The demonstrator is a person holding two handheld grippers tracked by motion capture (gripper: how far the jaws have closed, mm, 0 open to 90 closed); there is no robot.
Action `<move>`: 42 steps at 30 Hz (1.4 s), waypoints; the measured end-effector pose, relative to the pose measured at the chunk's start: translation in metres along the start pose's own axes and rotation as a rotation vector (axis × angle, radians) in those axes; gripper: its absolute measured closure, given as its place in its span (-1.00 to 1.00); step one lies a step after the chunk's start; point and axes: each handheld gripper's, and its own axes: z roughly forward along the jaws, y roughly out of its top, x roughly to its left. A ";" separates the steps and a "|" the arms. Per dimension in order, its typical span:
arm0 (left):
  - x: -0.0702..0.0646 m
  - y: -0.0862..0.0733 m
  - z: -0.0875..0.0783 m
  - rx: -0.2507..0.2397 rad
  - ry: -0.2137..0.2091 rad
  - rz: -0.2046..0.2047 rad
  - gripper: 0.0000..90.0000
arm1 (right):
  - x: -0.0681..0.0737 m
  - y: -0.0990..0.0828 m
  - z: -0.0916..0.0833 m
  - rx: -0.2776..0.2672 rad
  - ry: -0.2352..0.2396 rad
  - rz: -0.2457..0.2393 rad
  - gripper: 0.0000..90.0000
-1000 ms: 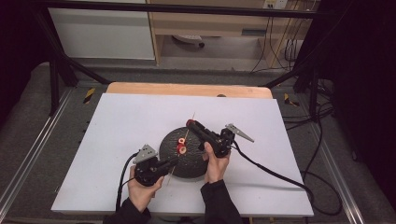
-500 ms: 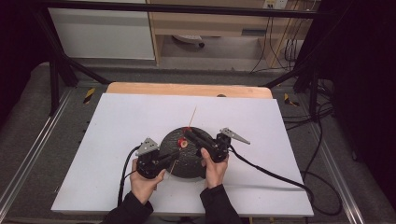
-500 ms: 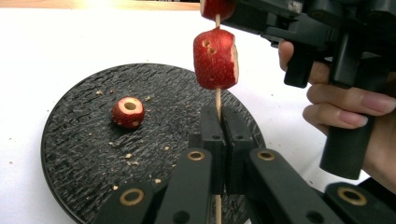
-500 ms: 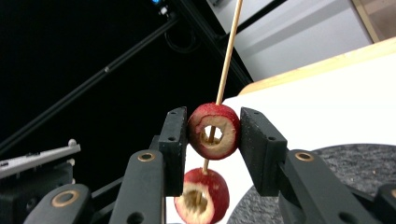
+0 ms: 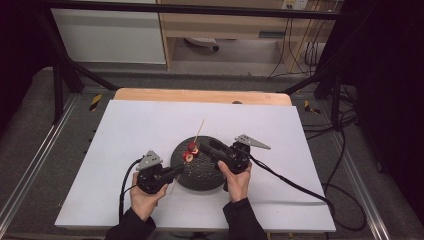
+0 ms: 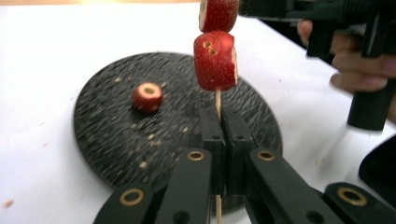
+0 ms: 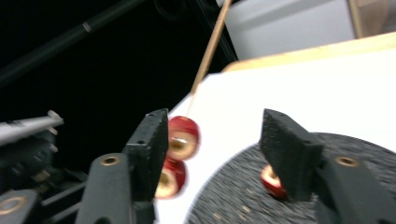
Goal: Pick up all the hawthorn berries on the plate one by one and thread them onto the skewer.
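- Left gripper (image 6: 219, 140) clamped a skewer (image 6: 217, 100) carrying two fruit pieces (image 6: 215, 60).
- Right gripper (image 7: 212, 140), jaws just opened, empty.
- A tilt could slide pieces off near the bench's front edge.

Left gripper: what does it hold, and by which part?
The left gripper holds the wooden skewer by its bare lower end, below the two fruit pieces.

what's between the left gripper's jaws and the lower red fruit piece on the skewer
In the left gripper view, only a short bare stretch of the wooden skewer runs from the shut left gripper up to the lower fruit piece; nothing else is threaded there.
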 end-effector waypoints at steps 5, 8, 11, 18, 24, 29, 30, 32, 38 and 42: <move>0.009 -0.005 -0.014 0.034 0.021 0.033 0.96 | -0.008 0.000 -0.001 0.132 -0.065 -0.067 -0.44; 0.016 -0.009 -0.023 0.058 0.036 0.052 0.96 | -0.012 -0.002 -0.002 0.224 -0.116 -0.128 -0.59; 0.023 -0.014 -0.033 0.072 0.050 0.055 0.96 | -0.014 -0.004 -0.001 0.290 -0.141 -0.169 -0.69; 0.037 -0.027 -0.049 0.108 0.065 0.071 0.96 | -0.019 -0.009 0.002 0.425 -0.151 -0.221 -0.84; 0.046 -0.036 -0.055 0.127 0.058 0.063 0.96 | -0.021 -0.009 0.004 0.503 -0.157 -0.264 -0.91; 0.049 -0.040 -0.057 0.139 0.071 0.076 0.96 | -0.019 -0.004 0.011 0.564 -0.175 -0.294 -0.91; 0.051 -0.040 -0.058 0.136 0.072 0.073 0.96 | -0.019 -0.003 0.013 0.572 -0.174 -0.306 -0.91; 0.053 -0.041 -0.061 0.138 0.073 0.068 0.96 | -0.017 0.000 0.017 0.588 -0.179 -0.311 -0.91; 0.056 -0.043 -0.063 0.139 0.072 0.066 0.96 | -0.014 0.009 0.034 0.651 -0.191 -0.350 -0.90; 0.058 -0.043 -0.064 0.141 0.070 0.059 0.96 | -0.011 0.014 0.046 0.690 -0.198 -0.377 -0.89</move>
